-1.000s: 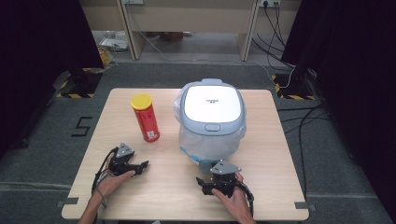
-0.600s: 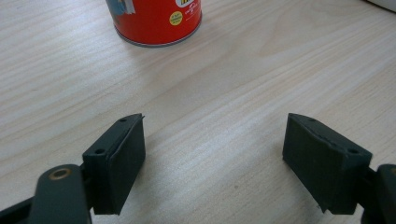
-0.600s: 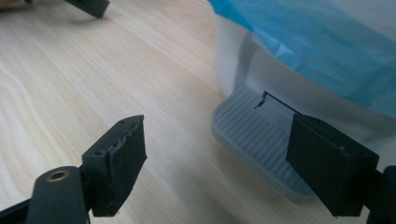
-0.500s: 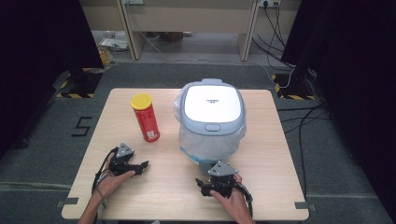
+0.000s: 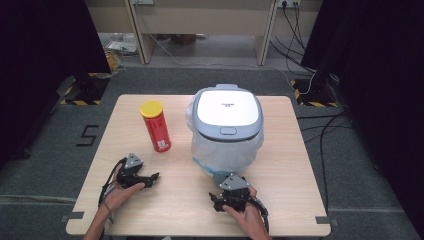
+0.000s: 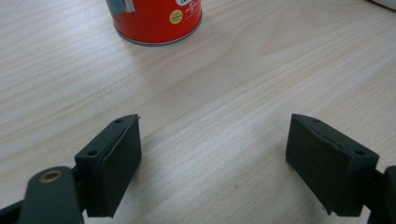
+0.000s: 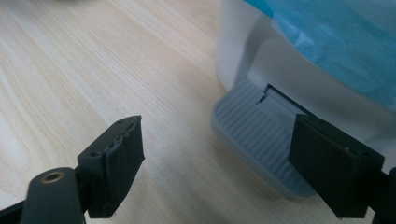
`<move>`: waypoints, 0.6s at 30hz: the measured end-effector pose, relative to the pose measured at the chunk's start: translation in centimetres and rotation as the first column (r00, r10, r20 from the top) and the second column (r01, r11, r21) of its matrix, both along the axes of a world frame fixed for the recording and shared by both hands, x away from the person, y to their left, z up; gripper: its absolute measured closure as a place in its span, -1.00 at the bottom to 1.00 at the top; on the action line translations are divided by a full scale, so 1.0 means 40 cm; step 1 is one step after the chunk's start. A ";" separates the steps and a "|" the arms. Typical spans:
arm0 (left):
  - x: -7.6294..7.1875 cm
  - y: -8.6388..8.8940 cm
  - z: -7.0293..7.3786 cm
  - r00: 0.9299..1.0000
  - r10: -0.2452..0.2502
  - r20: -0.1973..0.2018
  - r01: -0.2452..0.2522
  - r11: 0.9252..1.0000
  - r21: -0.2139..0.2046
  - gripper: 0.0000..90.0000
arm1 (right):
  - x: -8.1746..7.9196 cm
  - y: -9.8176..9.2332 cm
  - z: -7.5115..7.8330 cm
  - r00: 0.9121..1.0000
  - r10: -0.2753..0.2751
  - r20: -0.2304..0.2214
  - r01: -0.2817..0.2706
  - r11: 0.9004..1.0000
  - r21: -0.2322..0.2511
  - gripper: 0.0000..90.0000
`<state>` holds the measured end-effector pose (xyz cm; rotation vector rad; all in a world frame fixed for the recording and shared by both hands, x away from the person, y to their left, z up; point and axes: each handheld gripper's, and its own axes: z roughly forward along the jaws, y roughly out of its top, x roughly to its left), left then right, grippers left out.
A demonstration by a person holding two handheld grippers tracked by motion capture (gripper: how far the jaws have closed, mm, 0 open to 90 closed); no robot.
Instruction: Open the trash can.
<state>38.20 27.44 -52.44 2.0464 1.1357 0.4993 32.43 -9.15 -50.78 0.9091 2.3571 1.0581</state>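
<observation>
A red canister (image 5: 156,125) with a yellow lid stands upright on the wooden table (image 5: 280,165), left of a white pedal bin (image 5: 227,125) lined with a bluish plastic bag (image 7: 336,42). My left gripper (image 5: 152,176) lies low over the table in front of the canister (image 6: 156,18). Its jaws have just been opening and now stand open (image 6: 212,163), with only bare wood between them. My right gripper (image 5: 230,186) is open (image 7: 217,163) right in front of the bin's grey ribbed pedal (image 7: 254,135), apart from it.
The bin's lid is down. Bare tabletop stretches between the two hands and along the front edge. Cables trail from both grippers. Desk legs, black curtains and floor cables surround the table.
</observation>
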 end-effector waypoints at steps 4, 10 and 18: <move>0.000 0.000 0.000 1.000 -0.001 -0.002 0.001 1.000 0.001 -0.61 | 0.001 0.002 -0.004 1.000 -0.001 -0.003 0.001 1.000 -0.004 -0.60; 0.000 0.000 0.000 1.000 -0.002 -0.003 0.002 1.000 0.001 -0.61 | 0.006 0.001 -0.014 1.000 0.009 -0.027 -0.009 1.000 -0.023 -0.62; 0.001 0.001 0.000 1.000 -0.004 -0.002 0.004 1.000 0.001 -0.61 | 0.006 0.005 -0.022 1.000 0.013 -0.015 -0.013 0.999 -0.037 -0.62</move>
